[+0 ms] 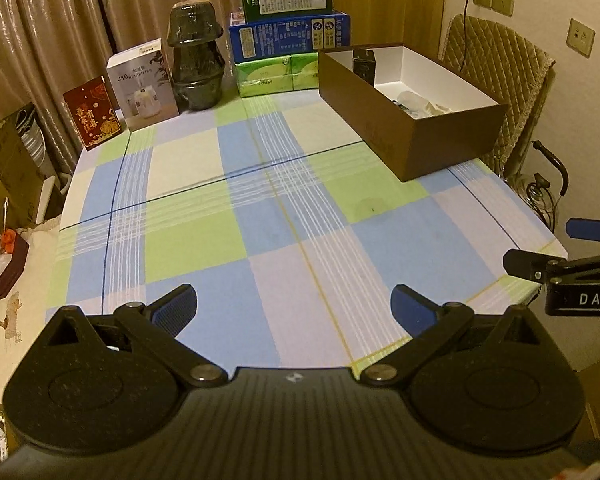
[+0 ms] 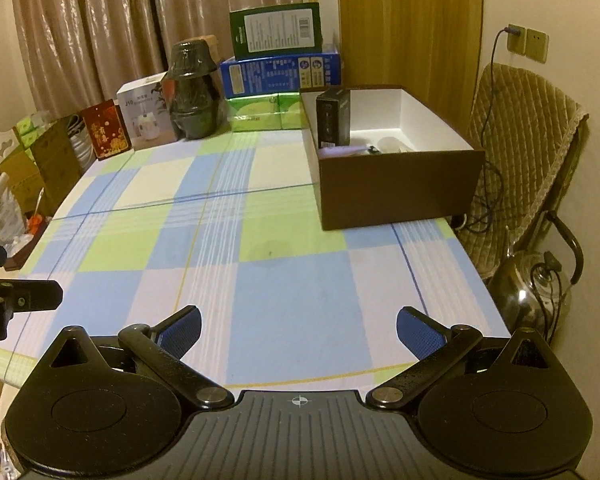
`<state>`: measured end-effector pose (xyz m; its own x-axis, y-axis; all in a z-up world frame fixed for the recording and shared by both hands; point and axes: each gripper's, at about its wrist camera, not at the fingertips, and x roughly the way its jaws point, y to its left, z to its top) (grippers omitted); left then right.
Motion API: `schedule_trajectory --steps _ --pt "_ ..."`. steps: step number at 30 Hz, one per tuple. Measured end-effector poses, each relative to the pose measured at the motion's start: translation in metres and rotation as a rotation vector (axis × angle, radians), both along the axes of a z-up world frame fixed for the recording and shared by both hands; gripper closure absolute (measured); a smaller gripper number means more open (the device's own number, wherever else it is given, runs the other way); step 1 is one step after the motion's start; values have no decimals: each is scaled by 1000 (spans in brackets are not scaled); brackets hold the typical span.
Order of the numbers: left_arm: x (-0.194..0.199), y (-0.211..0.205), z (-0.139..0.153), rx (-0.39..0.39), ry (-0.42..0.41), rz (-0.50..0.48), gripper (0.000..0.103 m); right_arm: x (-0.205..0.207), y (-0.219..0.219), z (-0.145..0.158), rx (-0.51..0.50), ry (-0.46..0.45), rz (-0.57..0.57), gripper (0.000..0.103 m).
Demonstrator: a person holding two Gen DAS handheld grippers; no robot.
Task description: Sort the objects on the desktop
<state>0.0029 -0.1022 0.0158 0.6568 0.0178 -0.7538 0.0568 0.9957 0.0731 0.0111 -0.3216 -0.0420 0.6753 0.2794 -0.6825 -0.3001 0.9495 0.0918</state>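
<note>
The brown box [image 2: 400, 188] sat on the checked tablecloth [image 2: 260, 280] at the table's far right corner, its white inside holding an upright black carton [image 2: 333, 118] at the far-left end, with a few small pale items just beside it, too blurred to name. Beyond the box, green tissue packs [image 2: 260, 116] lay under a blue carton [image 2: 280, 70] topped by a green one [image 2: 276, 30]; further along from the box stood a dark wrapped jar [image 2: 192, 92], a white humidifier carton [image 2: 144, 118] and a red packet [image 2: 106, 130]. A quilted chair [image 2: 524, 140] stood behind the box. Nearer than the box, the left gripper [image 1: 294, 310] and the right gripper [image 2: 299, 330] hovered over bare cloth, both spread wide and empty.
</note>
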Motion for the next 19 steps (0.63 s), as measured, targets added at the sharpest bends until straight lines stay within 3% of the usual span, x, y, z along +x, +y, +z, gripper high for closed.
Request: schedule_trajectory --steps 19 --pt "6 0 -7 -13 23 -19 1 3 3 -6 -8 27 -11 2"
